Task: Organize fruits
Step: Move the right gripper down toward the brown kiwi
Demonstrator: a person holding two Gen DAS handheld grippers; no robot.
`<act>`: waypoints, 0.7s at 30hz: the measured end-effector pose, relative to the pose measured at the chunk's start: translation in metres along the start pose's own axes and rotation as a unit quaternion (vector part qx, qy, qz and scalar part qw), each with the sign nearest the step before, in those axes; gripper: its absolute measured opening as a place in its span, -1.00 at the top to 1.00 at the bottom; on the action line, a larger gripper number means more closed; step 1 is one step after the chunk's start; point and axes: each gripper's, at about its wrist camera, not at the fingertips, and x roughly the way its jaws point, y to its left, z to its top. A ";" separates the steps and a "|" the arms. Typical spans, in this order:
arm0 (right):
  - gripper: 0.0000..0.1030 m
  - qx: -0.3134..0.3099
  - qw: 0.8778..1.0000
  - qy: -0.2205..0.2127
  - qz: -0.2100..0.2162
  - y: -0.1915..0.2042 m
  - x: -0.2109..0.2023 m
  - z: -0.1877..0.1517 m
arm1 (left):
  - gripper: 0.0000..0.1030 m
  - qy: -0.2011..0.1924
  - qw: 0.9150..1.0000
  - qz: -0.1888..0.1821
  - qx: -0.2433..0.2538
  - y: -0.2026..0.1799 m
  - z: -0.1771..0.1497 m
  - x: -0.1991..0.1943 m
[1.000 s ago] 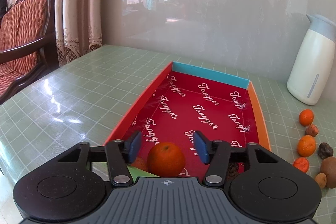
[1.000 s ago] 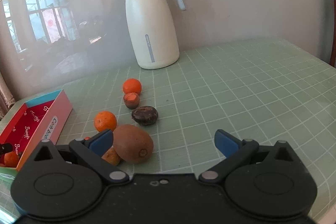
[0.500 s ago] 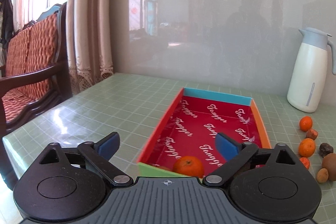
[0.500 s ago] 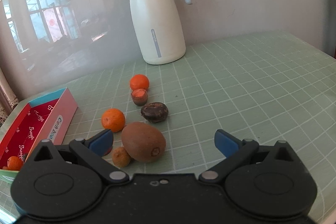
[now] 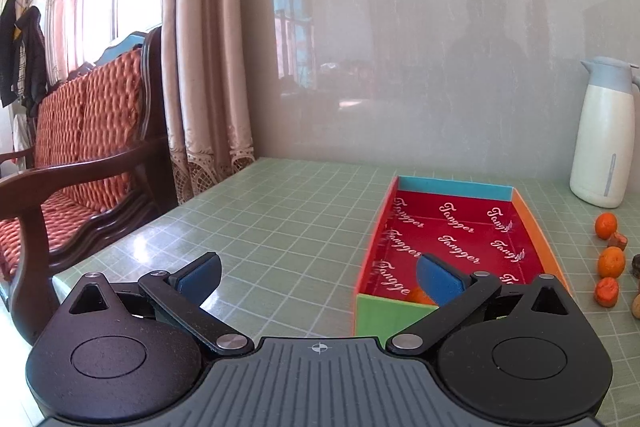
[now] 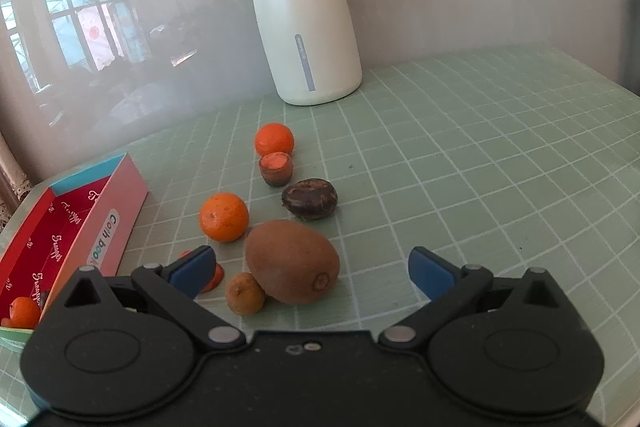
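Observation:
A shallow box [image 5: 454, 183] with a red printed floor lies on the green table. One tangerine [image 5: 416, 294] rests at its near end, partly hidden by a finger pad. My left gripper [image 5: 318, 273] hangs just in front of the box's near left corner, its jaws opening wide with nothing between them. Loose fruit lies right of the box: a brown kiwi [image 6: 292, 261], two tangerines [image 6: 224, 217] [image 6: 274, 139], a dark brown fruit [image 6: 310, 199] and some small ones. My right gripper [image 6: 312, 267] stands open just short of the kiwi, touching nothing.
A white thermos jug [image 6: 304, 15] stands by the back wall behind the fruit. A wooden chair with red cushions [image 5: 80, 155] and curtains [image 5: 200, 67] are off the table's left edge. Bare green tablecloth [image 6: 500, 155] stretches to the right of the fruit.
My left gripper opened off the tangerine, left it lying in the box, drew back and swung left. The right gripper stayed open and crept slightly toward the kiwi.

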 end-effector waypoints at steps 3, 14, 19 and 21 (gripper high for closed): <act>-1.00 0.007 1.000 0.003 -0.005 -0.001 0.003 0.000 | -0.99 0.005 1.000 0.000 -0.012 0.007 -0.002 0.001; -0.84 0.027 0.999 0.028 -0.003 0.002 0.017 0.001 | -0.99 0.010 0.999 0.020 -0.046 0.026 -0.005 0.004; -0.57 0.041 0.999 0.029 0.000 0.000 0.021 0.001 | -0.99 0.018 0.998 0.024 -0.051 0.034 -0.008 0.006; -0.55 0.035 0.999 0.028 -0.003 0.003 0.022 0.001 | -0.99 0.018 0.998 0.026 -0.052 0.037 -0.008 0.006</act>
